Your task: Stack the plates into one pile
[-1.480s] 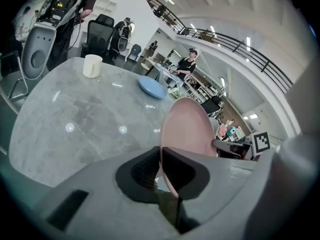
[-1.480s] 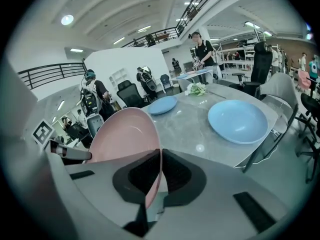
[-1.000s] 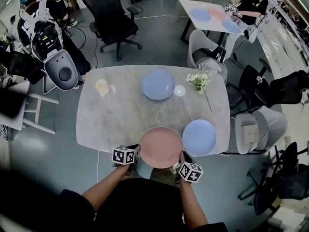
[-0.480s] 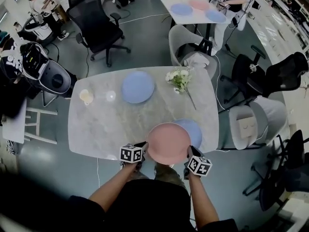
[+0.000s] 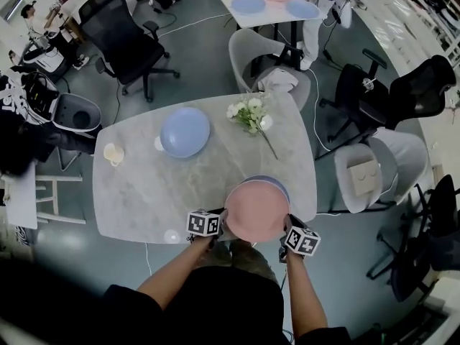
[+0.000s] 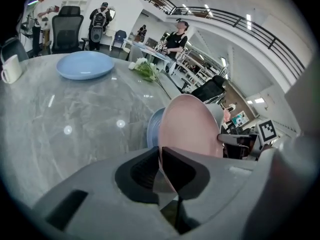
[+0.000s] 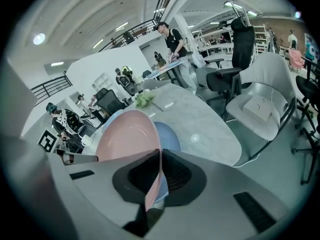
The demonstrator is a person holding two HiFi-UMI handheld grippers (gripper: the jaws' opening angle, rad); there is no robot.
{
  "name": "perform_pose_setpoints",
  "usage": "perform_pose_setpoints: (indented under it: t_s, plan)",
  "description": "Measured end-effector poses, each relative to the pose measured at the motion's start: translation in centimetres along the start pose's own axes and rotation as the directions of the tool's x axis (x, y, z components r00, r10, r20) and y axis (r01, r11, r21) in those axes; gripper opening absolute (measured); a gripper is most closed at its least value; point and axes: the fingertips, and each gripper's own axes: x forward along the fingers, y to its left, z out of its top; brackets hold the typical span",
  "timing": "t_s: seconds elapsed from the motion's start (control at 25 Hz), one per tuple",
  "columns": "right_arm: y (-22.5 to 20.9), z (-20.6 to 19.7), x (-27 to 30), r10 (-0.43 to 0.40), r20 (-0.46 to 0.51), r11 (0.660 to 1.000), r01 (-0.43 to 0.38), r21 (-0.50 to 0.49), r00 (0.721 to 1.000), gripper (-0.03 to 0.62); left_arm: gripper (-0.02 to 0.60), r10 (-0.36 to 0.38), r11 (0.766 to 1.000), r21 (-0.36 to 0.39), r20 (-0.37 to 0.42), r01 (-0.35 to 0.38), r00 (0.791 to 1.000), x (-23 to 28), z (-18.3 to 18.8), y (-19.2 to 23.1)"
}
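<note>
The left gripper (image 6: 161, 156) is clenched on the near-left rim of the pink plate (image 6: 192, 126). The right gripper (image 7: 159, 159) is clamped the same way on the opposite rim, so the plate spans the gap between the two. Directly beneath it, just ahead of both grippers, a blue plate (image 5: 272, 181) lies on the worktop (image 5: 180, 185) close to the near edge. In the head view only its far rim shows past the pink one. Whether the two plates touch cannot be told. Farther ahead of the left gripper and off to its left sits a second blue plate (image 5: 185, 131), well apart from the pair. White flowers (image 5: 248, 112) lie ahead of the right gripper, near the far edge. A pale mug (image 5: 113, 153) stands far out to the left gripper's left.
</note>
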Motion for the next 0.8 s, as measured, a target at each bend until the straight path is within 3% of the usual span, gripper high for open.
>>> perform_pose_setpoints:
  t_s: [0.28, 0.8]
  plan:
    - [-3.2, -0.9, 1.0, -0.005, -0.08, 0.998, 0.01, 0.063, 0.997, 0.023, 0.031, 0.012, 1.0, -0.012, -0.063, -0.013, 0.998, 3.6, 0.1, -0.6]
    - [-4.3, -0.2, 4.4, -0.009, -0.155, 1.0, 0.012, 0.02, 0.988, 0.021, 0.032, 0.05, 0.999, -0.012, -0.13, -0.052, 0.99, 5.7, 0.7, 0.6]
